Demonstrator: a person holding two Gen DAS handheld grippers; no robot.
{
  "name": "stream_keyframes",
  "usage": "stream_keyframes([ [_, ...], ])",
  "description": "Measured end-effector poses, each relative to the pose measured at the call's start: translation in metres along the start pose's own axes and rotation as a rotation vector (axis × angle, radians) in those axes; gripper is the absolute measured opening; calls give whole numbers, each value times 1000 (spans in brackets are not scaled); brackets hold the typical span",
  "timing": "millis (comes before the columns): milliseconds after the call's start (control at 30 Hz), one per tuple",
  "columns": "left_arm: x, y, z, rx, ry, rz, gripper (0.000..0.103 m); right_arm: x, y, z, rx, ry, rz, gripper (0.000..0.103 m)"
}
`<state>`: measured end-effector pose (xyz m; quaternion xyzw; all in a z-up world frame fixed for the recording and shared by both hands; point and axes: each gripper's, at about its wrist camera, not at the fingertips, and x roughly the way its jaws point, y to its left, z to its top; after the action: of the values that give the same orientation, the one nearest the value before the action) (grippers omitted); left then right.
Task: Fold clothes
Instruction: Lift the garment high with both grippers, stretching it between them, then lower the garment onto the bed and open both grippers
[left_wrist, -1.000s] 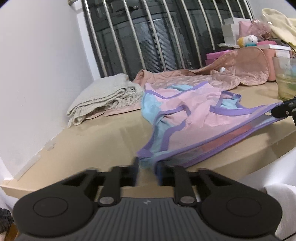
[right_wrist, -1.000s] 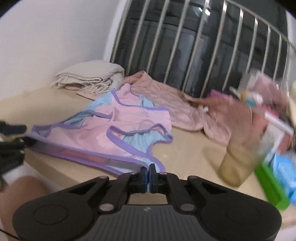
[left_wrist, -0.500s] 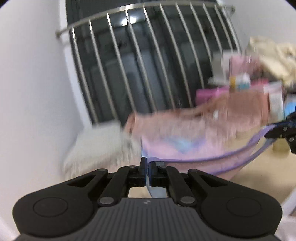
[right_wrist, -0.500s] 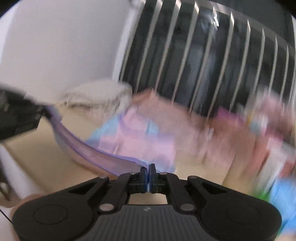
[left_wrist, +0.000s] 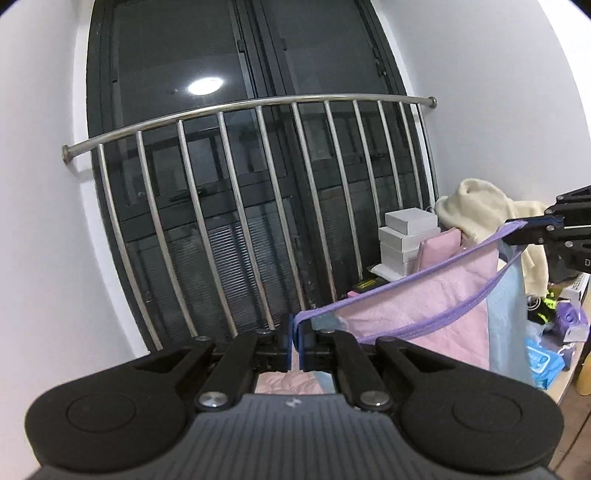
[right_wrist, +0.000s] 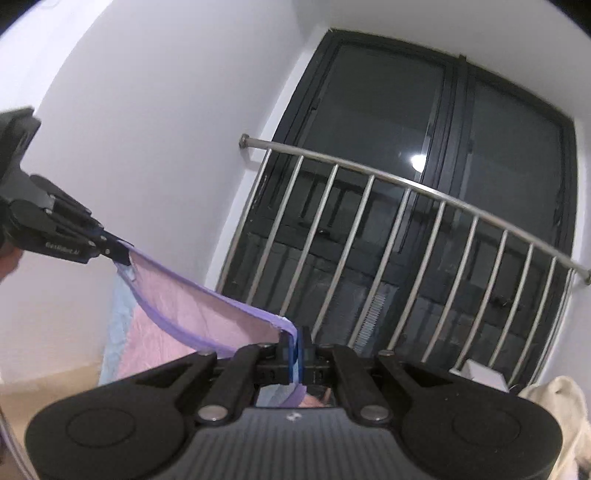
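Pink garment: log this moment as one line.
left gripper: shut on pink garment hem | right gripper: shut on hem | garment: hanging between both, in front of window railing

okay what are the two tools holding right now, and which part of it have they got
Both hold one pink and blue garment by its purple-trimmed edge: the left tool pinches one end of the trim, the right tool the other, so it hangs stretched between them.

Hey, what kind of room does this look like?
Probably a lived-in bedroom or spare room at home. A dark window with a metal guard rail sits in a white wall, and a tabletop beside it is crowded with stacked white boxes, a cream garment and small clutter.
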<state>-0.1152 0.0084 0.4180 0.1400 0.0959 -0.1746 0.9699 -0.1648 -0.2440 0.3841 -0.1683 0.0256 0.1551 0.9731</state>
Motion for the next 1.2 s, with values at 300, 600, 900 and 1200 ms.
stream_keyframes([
  [300, 129, 14, -23, 25, 81, 125, 3, 125, -13, -29, 28, 178, -17, 1],
  [600, 82, 8, 28, 60, -423, 441, 4, 139, -4, 27, -33, -195, -260, 1],
  [900, 82, -32, -115, -13, -102, 248, 4, 88, 38, -81, -116, -27, -146, 1],
  [1200, 90, -108, -360, -331, 350, 34, 19, 78, 102, -353, 119, 462, 62, 1],
])
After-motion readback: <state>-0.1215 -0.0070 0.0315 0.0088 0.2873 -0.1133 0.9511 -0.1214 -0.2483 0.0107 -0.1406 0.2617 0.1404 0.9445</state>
